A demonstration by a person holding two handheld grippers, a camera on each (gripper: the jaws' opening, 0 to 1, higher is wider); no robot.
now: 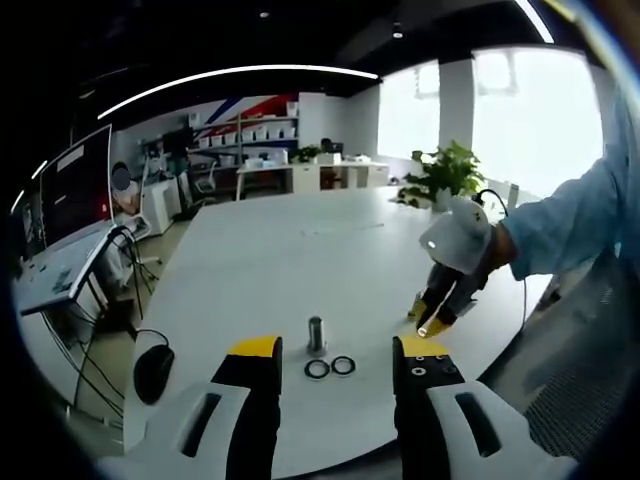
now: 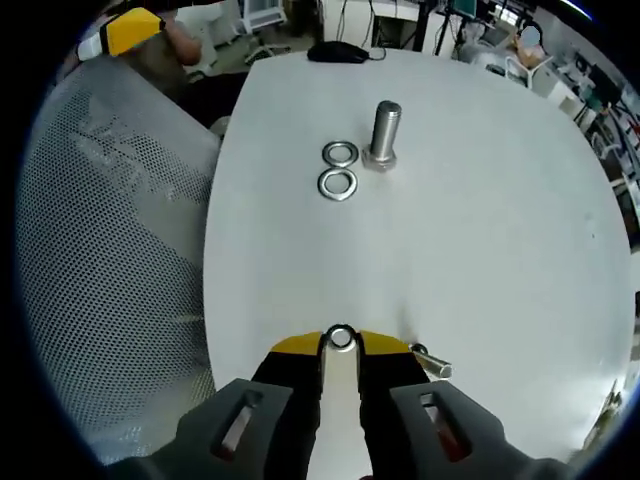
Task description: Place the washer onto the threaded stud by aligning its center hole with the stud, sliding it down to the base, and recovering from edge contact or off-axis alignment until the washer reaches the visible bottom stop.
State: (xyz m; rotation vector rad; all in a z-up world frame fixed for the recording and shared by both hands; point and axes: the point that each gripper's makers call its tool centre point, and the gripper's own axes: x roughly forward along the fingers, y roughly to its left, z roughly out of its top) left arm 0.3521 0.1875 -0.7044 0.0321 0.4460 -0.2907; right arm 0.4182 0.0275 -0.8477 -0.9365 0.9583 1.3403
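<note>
Two washers (image 2: 339, 169) lie flat on the white table (image 2: 480, 250) just beside the threaded stud (image 2: 384, 133), which stands upright on its base well in from every edge, with bare tabletop all around it. In the right gripper view, the right gripper (image 2: 340, 345) has its jaws pinched nearly together on a third washer (image 2: 341, 338), held on edge above the near table rim, well apart from the stud. A mesh chair back (image 2: 110, 250) sits close along the table's left edge. In the left gripper view, the left gripper (image 1: 336, 356) hovers with jaws wide, holding nothing, short of the stud. A black mouse (image 1: 153, 368) rests near the left edge.
</note>
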